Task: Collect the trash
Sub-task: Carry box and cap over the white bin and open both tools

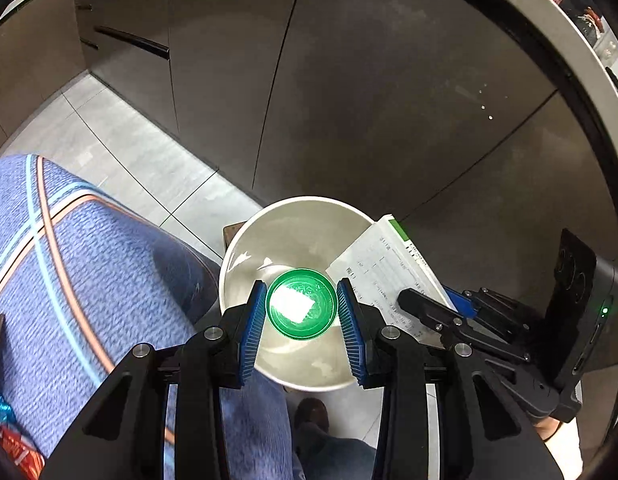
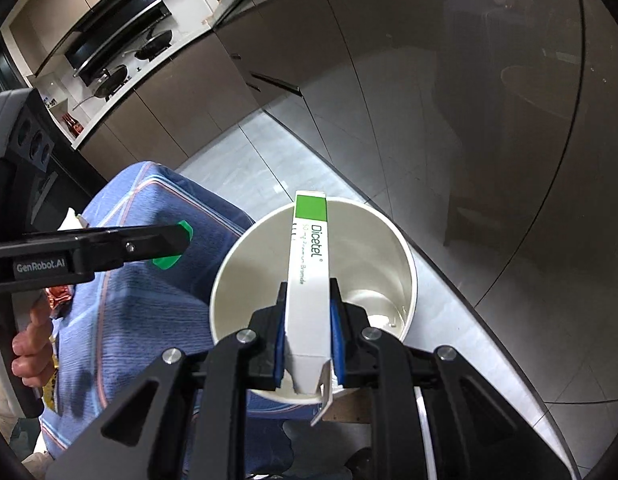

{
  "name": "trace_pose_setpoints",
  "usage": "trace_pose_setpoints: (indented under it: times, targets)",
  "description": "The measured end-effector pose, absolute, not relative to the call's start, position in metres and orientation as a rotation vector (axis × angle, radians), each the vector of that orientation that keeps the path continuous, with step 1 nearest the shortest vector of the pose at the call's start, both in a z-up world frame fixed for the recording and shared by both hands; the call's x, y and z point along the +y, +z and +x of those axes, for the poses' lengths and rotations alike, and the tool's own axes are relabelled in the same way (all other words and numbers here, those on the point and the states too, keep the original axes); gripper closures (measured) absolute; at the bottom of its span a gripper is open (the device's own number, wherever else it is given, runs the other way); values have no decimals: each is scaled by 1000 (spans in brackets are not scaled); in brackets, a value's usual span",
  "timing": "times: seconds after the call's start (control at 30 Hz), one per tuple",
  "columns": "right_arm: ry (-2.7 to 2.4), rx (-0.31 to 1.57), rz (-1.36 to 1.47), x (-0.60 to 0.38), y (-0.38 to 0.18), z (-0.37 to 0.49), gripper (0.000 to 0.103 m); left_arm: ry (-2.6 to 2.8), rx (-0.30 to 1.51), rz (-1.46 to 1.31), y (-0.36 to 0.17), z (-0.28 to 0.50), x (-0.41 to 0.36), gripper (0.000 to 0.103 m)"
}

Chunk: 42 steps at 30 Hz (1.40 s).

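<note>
My left gripper [image 1: 301, 286] is shut on a round green plastic lid [image 1: 309, 320], its blue pads pressing both sides. In this view the lid lines up with the mouth of a white bin [image 1: 245, 248] below. My right gripper [image 2: 308, 284] is shut on a long white medicine box [image 2: 309, 248] with a green end, held above the bin [image 2: 393, 240]. The box [image 1: 381, 264] and right gripper [image 1: 433, 300] also show at the bin's right edge. From the right wrist, the left gripper [image 2: 177, 240] and lid [image 2: 165, 262] hang left of the bin, over blue cloth.
A surface draped in blue cloth [image 1: 89, 260] lies left of the bin, with bright wrappers [image 1: 17, 452] at its near corner. Dark cabinet fronts [image 1: 349, 80] rise behind the bin on pale floor tiles [image 2: 269, 168]. A person's hand [image 2: 29, 344] and shoe [image 1: 311, 414] show.
</note>
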State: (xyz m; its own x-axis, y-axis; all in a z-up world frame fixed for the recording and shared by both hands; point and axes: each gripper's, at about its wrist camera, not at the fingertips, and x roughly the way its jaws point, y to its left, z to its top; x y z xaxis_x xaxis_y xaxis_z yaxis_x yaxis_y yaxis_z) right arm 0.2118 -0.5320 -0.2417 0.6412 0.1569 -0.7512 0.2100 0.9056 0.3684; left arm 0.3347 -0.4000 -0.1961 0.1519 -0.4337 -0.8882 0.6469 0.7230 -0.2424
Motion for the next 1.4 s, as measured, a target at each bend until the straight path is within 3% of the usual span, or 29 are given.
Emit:
trace_pose_setpoints:
  times: [0.27, 0.33, 0.37, 0.4, 0.47, 0.6, 0.63, 0.7, 1.1, 1.4]
  targets:
    - [-33, 922, 414, -531, -260, 228, 81, -762, 1188, 259, -212, 336, -409, 68]
    - [-34, 926, 396, -531, -262, 230, 80, -760, 1178, 263, -213, 335, -410, 52]
    - [-31, 926, 385, -529, -261, 230, 77, -755, 1162, 253, -211, 334, -409, 36]
    - [-24, 921, 378, -528, -260, 228, 67, -750, 1144, 244, -209, 334, -408, 29]
    - [-10, 905, 359, -527, -257, 226, 52, -750, 1126, 226, -205, 336, -405, 23]
    - [-1, 883, 316, -524, -251, 221, 41, -741, 1102, 190, -196, 339, -399, 8]
    - [-7, 878, 307, -523, -250, 220, 39, -731, 1091, 186, -194, 339, -397, 9]
    - [-10, 874, 299, -522, -249, 218, 22, -724, 1087, 184, -190, 338, -396, 9]
    - [23, 791, 259, -494, -188, 194, 8, -681, 1011, 180, -130, 312, -352, 8]
    - [130, 705, 183, -418, -127, 152, 4, -569, 884, 88, -60, 261, -233, 8]
